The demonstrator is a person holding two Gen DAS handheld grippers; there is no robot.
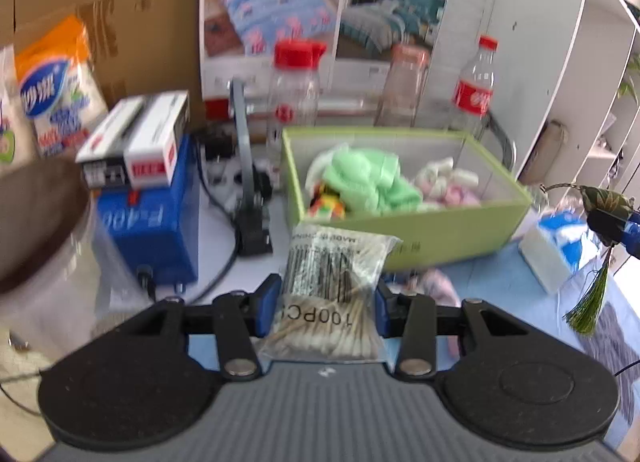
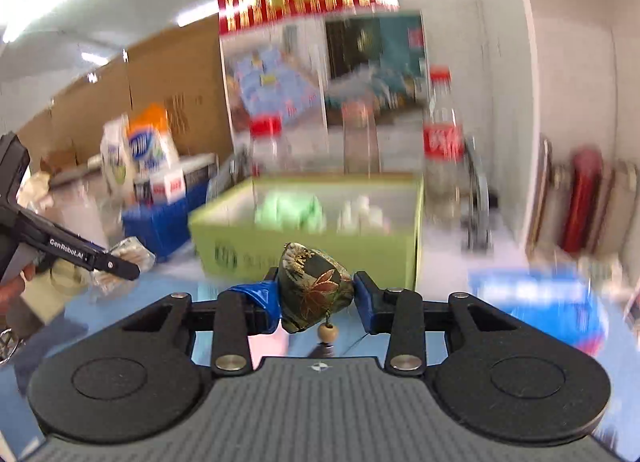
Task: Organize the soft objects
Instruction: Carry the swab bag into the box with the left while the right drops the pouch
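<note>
My left gripper [image 1: 326, 298] is shut on a clear bag of cotton swabs [image 1: 334, 286], lifted above the blue table mat. Ahead of it stands the green box [image 1: 440, 227] holding a green cloth [image 1: 364, 181] and pink-white soft pieces [image 1: 444, 181]. My right gripper [image 2: 316, 294] is shut on a dark green embroidered sachet [image 2: 314, 286] with a bead and tassel hanging below it. That sachet [image 1: 604, 197] and its green tassel also show at the right edge of the left wrist view. The green box [image 2: 240, 238] lies just beyond the sachet.
Behind the box stand a red-capped jar [image 1: 294, 89], a glass jar [image 1: 404, 85] and a cola bottle [image 1: 474, 85]. A blue device [image 1: 156, 229] with small cartons on top sits left. A tissue pack [image 1: 556, 250] lies right of the box. A white shelf unit [image 1: 560, 61] rises at right.
</note>
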